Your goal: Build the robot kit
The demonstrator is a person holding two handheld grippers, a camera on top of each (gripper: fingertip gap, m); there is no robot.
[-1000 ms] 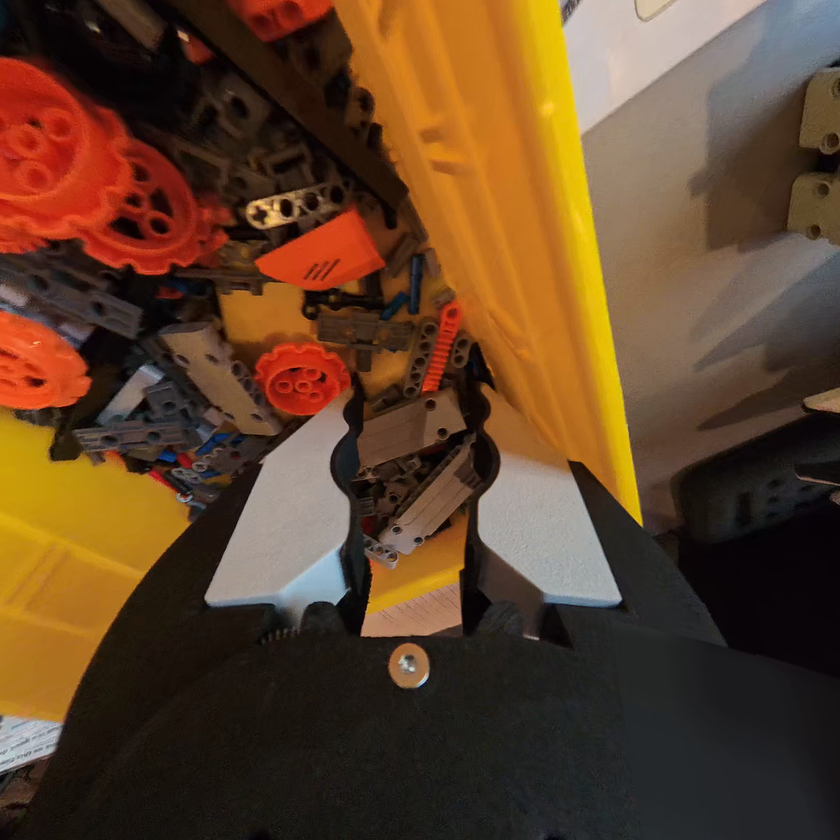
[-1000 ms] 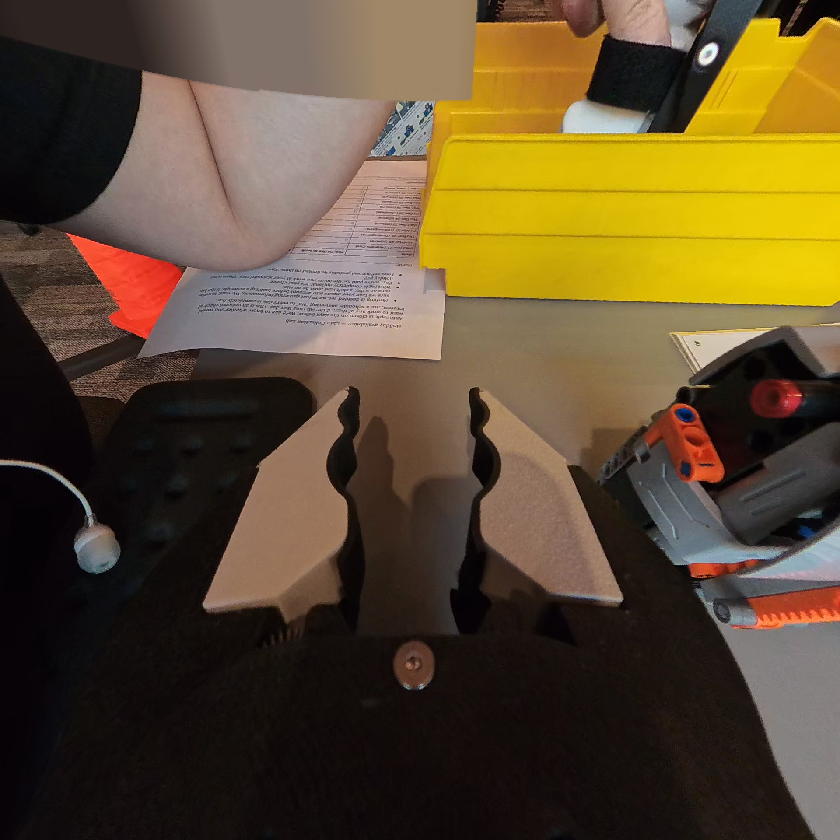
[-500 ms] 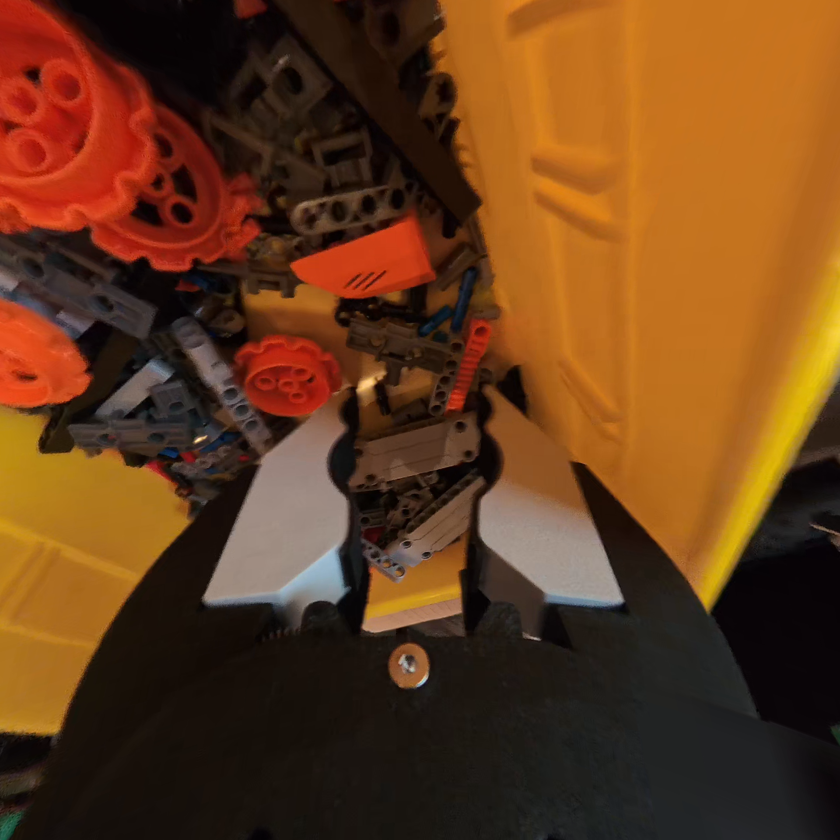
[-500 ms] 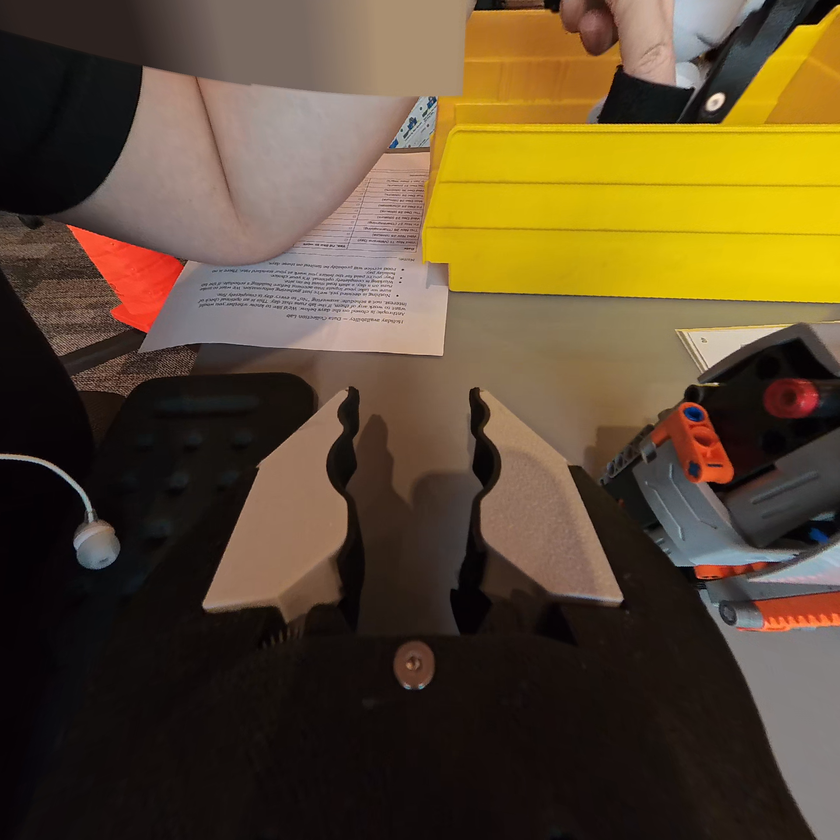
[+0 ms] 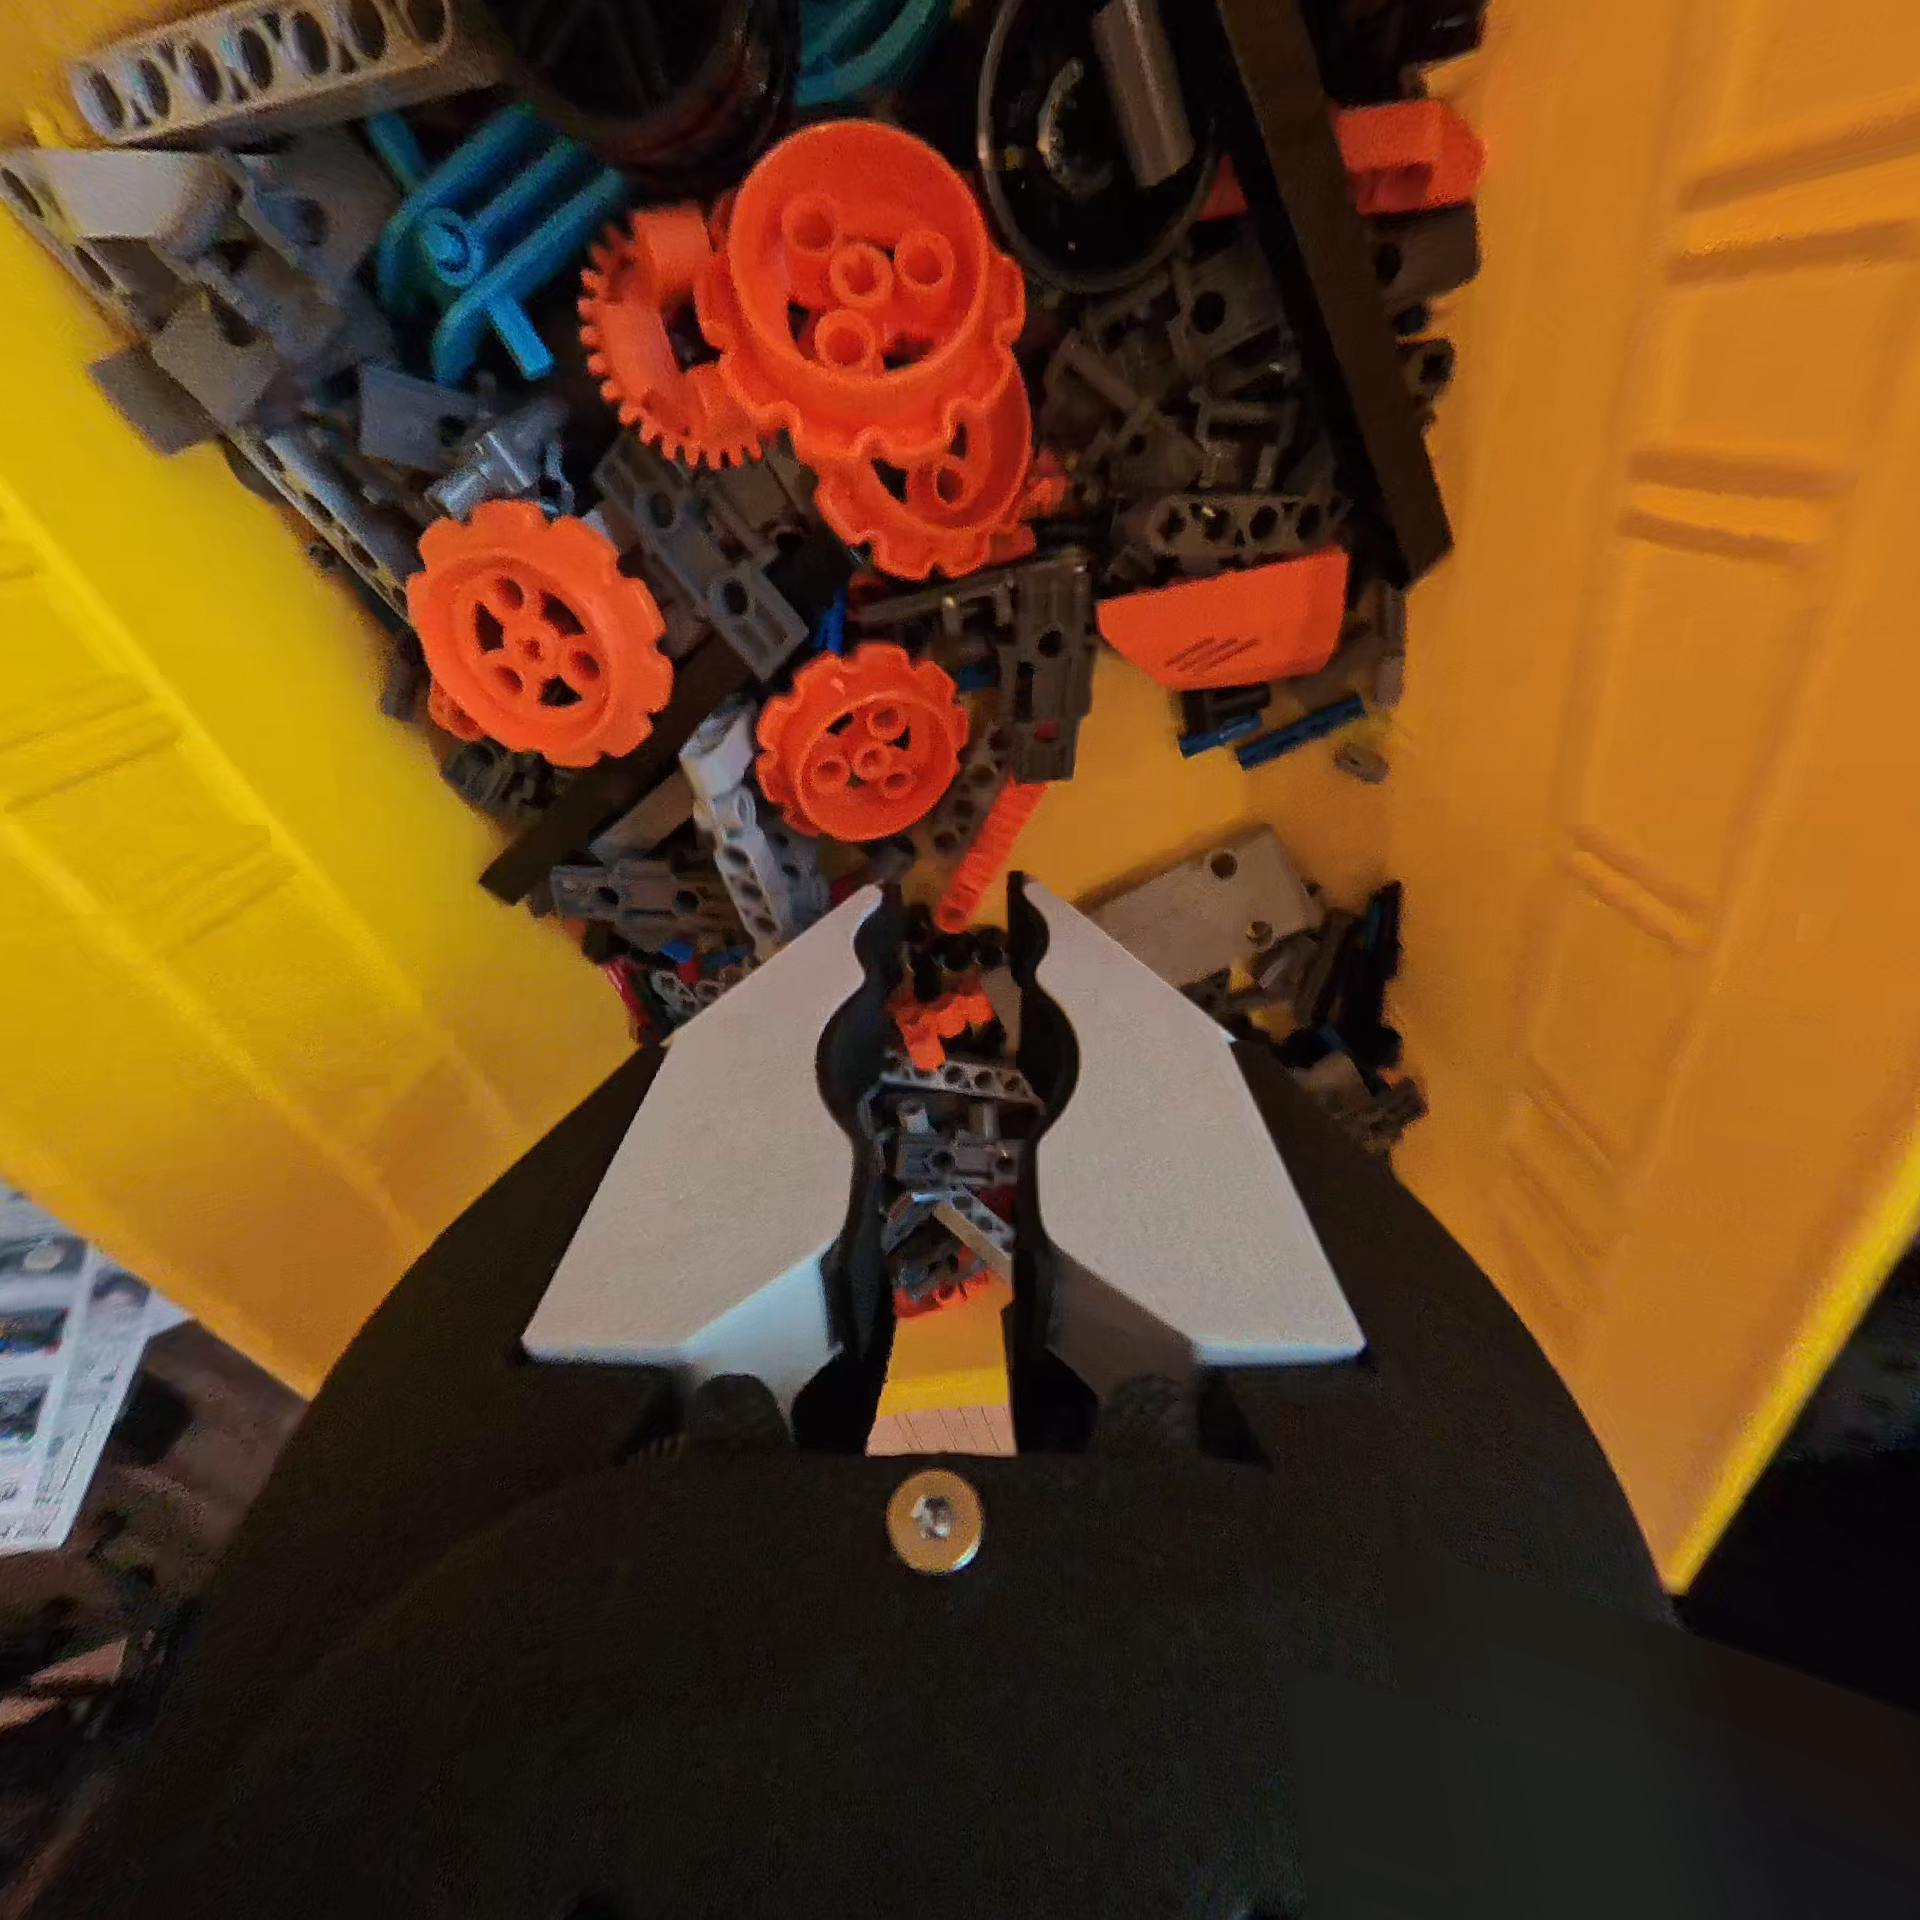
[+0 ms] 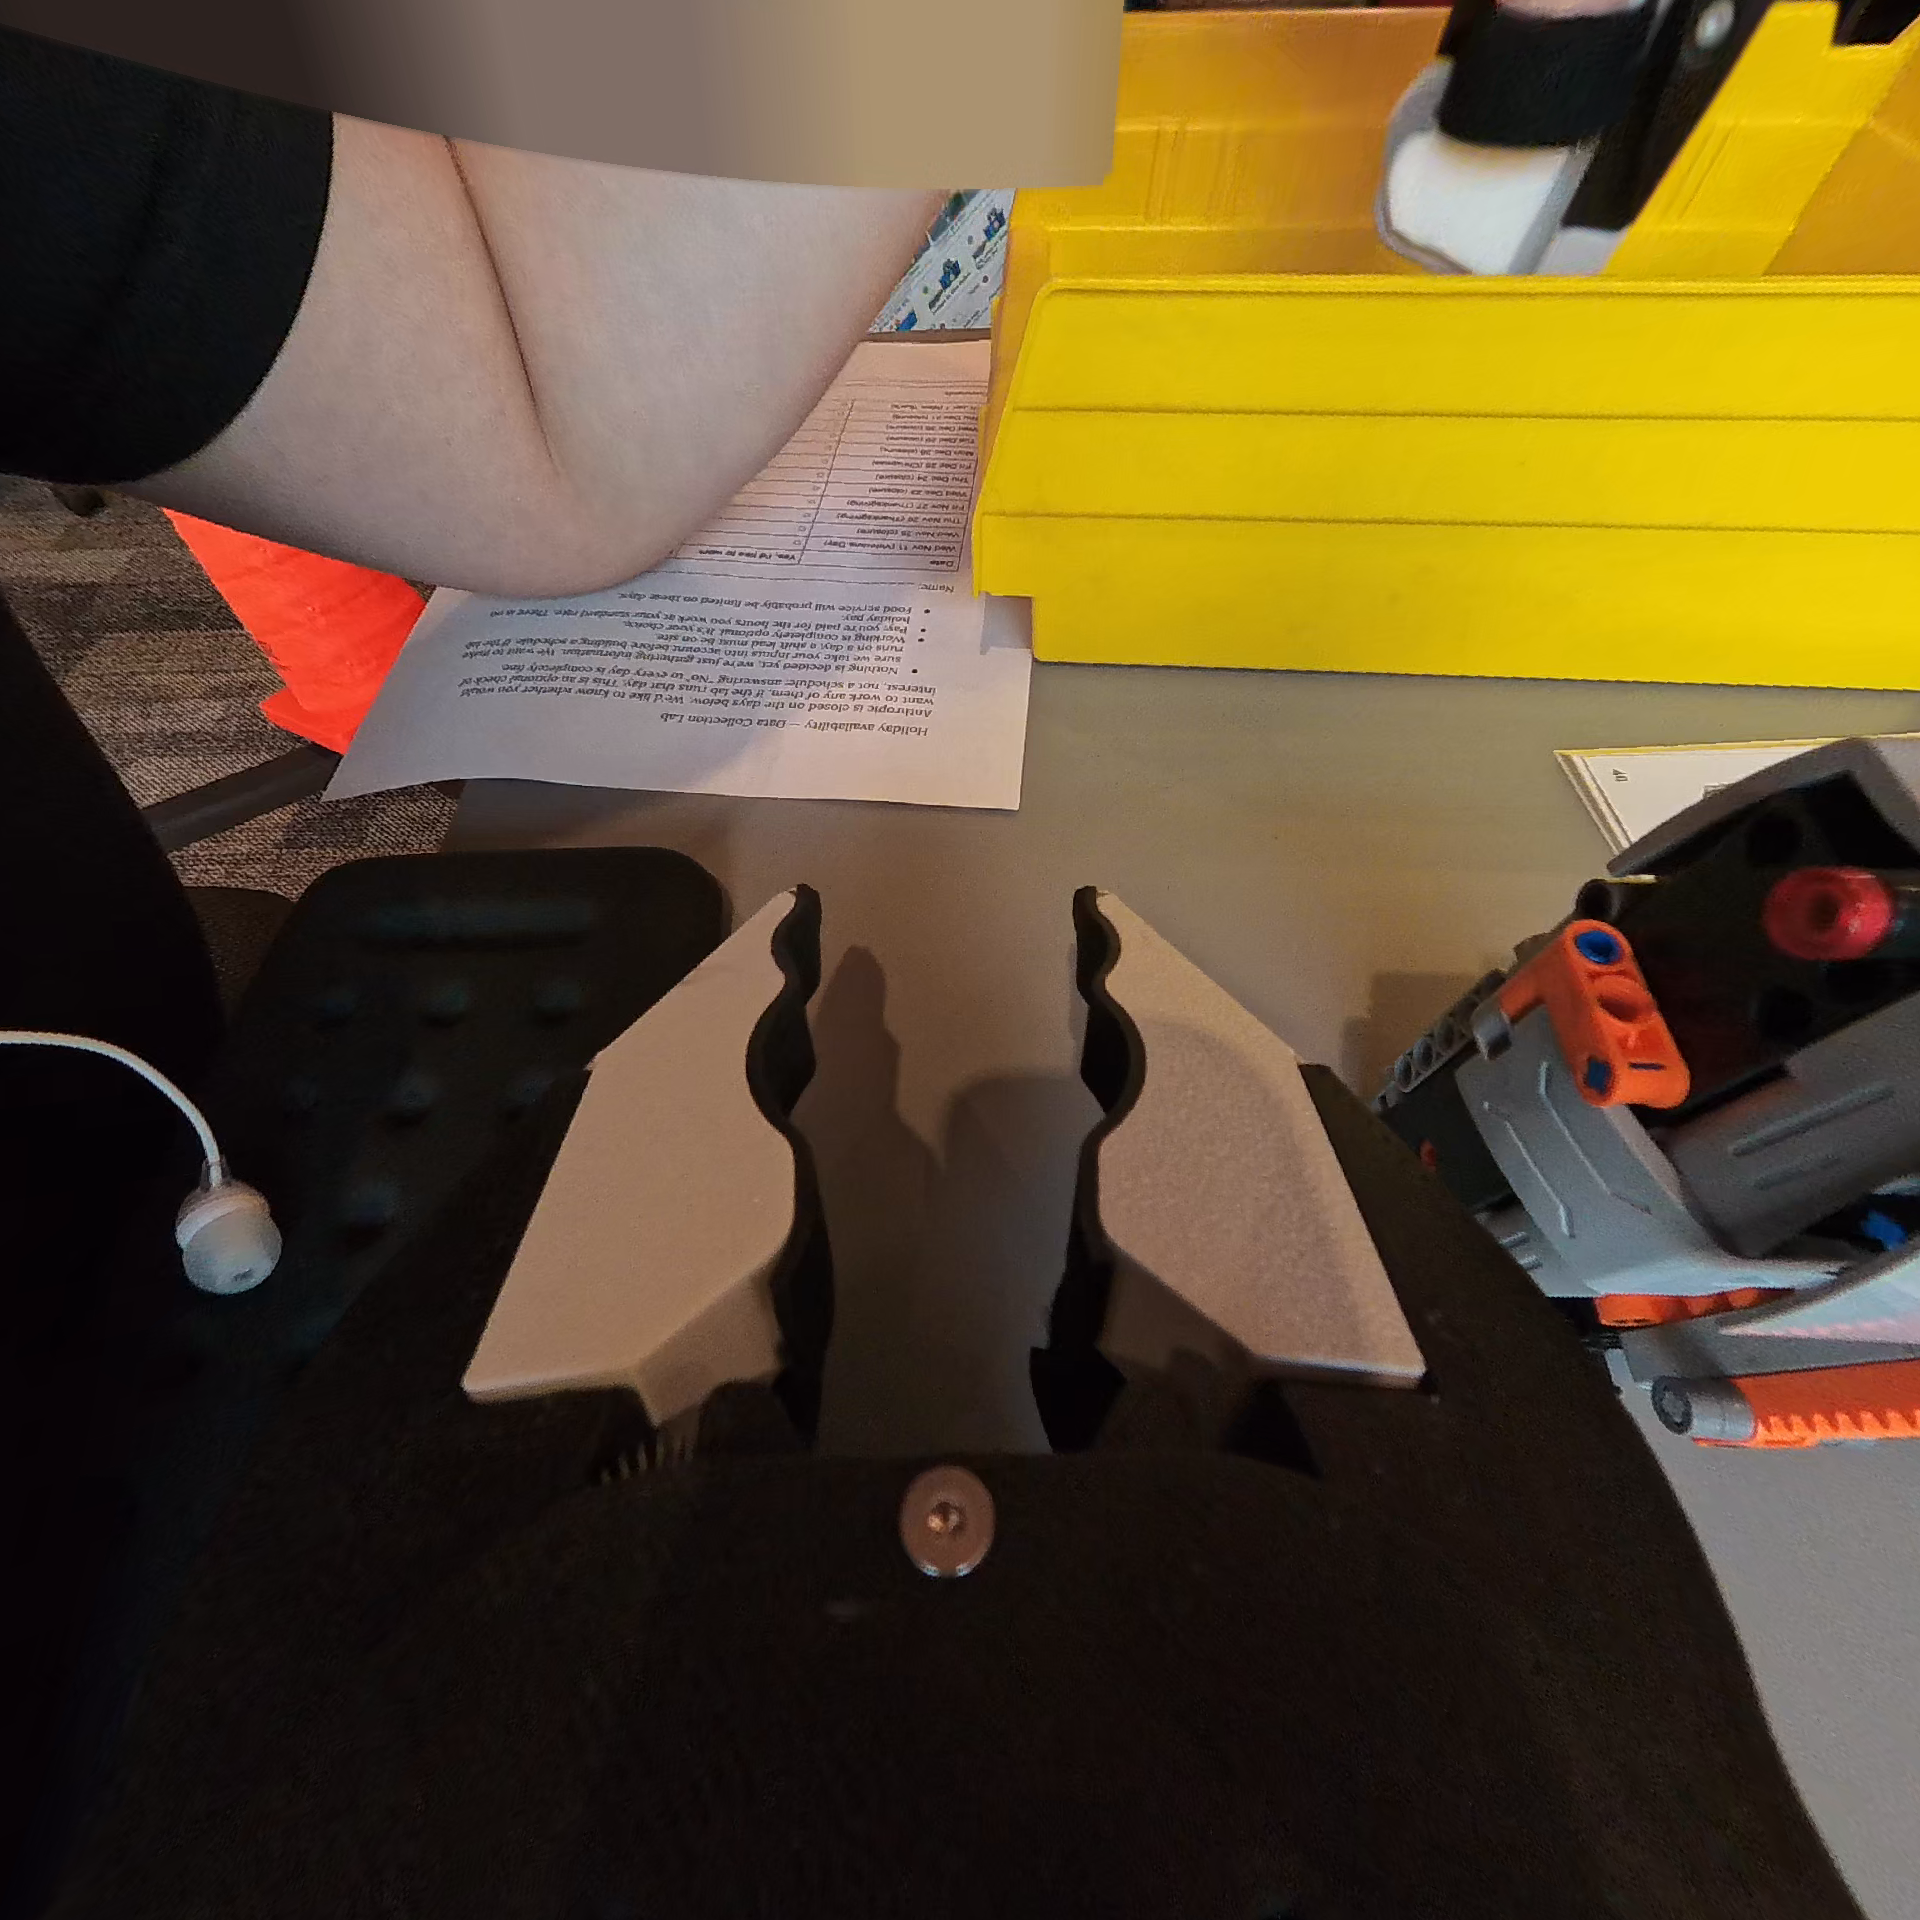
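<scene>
The left gripper [image 5: 945,914] is lowered into a yellow bin [image 5: 1662,727], its tips set among a heap of loose building parts [image 5: 935,1132]. The jaws are narrowed to a slim gap. Small grey, black and orange parts are seen through that gap, but whether any is pinched or merely lies beneath cannot be told. An orange toothed strip [image 5: 987,847] lies just ahead of the tips. Orange wheels [image 5: 862,743] and gears [image 5: 535,634] are piled farther on, with an orange panel [image 5: 1231,623] and a pale grey plate [image 5: 1195,904] near the right wall. The parts are heaped loosely, probably as dumped.

The right gripper [image 6: 940,904] is held low over a grey table [image 6: 1247,790], well apart from the bin. Its jaws are spread wide and nothing is held; only bare table is seen between them. A part-built model [image 6: 1662,1143] of grey, black and orange pieces rests just to its right, untouched. A printed sheet [image 6: 727,707] lies ahead, partly tucked under the bin [image 6: 1455,478] and overhung by a person's arm [image 6: 520,364]. The left gripper [image 6: 1496,197] is seen dipping into the bin. A white earbud [image 6: 223,1236] hangs at left.
</scene>
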